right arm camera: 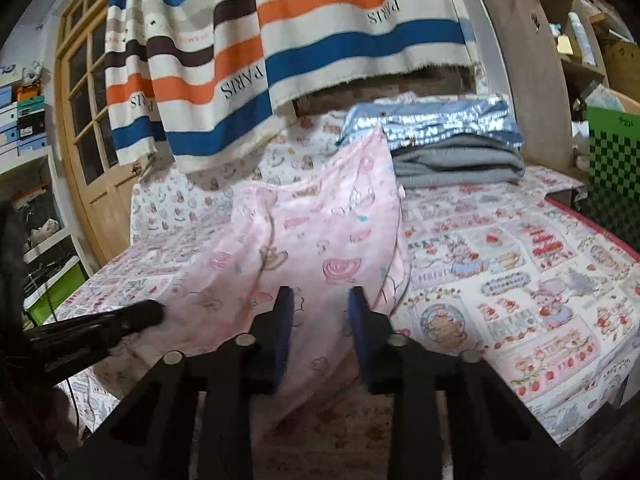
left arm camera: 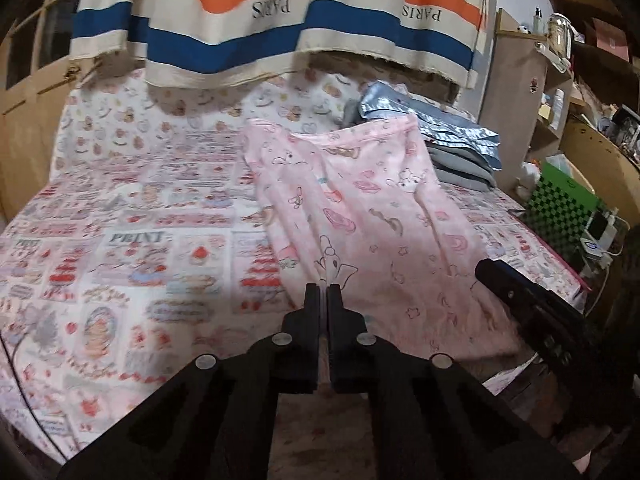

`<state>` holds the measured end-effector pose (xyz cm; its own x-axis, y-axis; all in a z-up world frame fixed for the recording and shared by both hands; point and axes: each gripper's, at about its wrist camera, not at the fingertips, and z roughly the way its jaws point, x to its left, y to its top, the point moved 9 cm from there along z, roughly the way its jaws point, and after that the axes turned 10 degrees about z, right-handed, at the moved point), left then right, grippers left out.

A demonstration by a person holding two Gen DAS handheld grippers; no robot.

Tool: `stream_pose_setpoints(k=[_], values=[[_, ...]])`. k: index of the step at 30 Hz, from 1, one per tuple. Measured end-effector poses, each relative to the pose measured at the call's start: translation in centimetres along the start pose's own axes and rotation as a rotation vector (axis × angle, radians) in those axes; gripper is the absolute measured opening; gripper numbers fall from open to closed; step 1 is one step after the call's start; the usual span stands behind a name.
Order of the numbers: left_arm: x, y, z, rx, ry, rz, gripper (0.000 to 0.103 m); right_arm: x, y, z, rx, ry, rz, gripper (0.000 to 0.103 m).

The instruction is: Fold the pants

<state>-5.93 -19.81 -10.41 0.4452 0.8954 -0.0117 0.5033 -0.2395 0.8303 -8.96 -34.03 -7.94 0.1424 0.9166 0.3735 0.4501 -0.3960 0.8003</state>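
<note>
Pink cartoon-print pants [left arm camera: 360, 200] lie lengthwise on the bed, waistband at the far end, and show again in the right wrist view [right arm camera: 320, 220]. My left gripper [left arm camera: 323, 290] is shut at their near edge, with a thin strip of pink cloth pinched between its fingers. From the right wrist camera it is a dark tip [right arm camera: 154, 312] at the pants' left side. My right gripper [right arm camera: 322, 300] stands with its blue-padded jaws apart and pink fabric in the gap; the pads do not visibly press on it. It appears from the side in the left wrist view [left arm camera: 486, 270].
The patterned bedsheet [left arm camera: 140, 240] lies bare to the left of the pants. A stack of folded grey and blue clothes [right arm camera: 452, 148] sits at the far right of the bed. A striped curtain [left arm camera: 260, 20] hangs behind. A green checkered box [right arm camera: 612, 168] and shelves [left arm camera: 560, 80] stand right.
</note>
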Motion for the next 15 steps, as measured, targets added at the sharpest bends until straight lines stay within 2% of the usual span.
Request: stream_pose_setpoints(k=[4,9,11,13,15], values=[[1.0,-0.8,-0.7,0.001,0.020,-0.036,0.003,-0.6,-0.5,0.6,0.010,-0.040,0.004,0.013],[1.6,-1.5,-1.8,-0.010,0.081,-0.019,0.001,-1.4,-0.9,0.8,0.020,-0.056,0.014,0.013],[1.7,-1.9,-1.9,-0.004,0.074,-0.023,0.001,-1.3,-0.8,0.8,0.022,-0.051,0.008,0.013],[1.8,-1.8,-1.9,-0.001,0.066,-0.025,0.001,-1.3,-0.5,0.7,0.017,-0.051,0.003,0.014],[2.0,-1.5,-1.8,0.004,0.067,-0.032,0.002,-1.5,0.0,0.8,0.021,-0.043,0.016,0.021]])
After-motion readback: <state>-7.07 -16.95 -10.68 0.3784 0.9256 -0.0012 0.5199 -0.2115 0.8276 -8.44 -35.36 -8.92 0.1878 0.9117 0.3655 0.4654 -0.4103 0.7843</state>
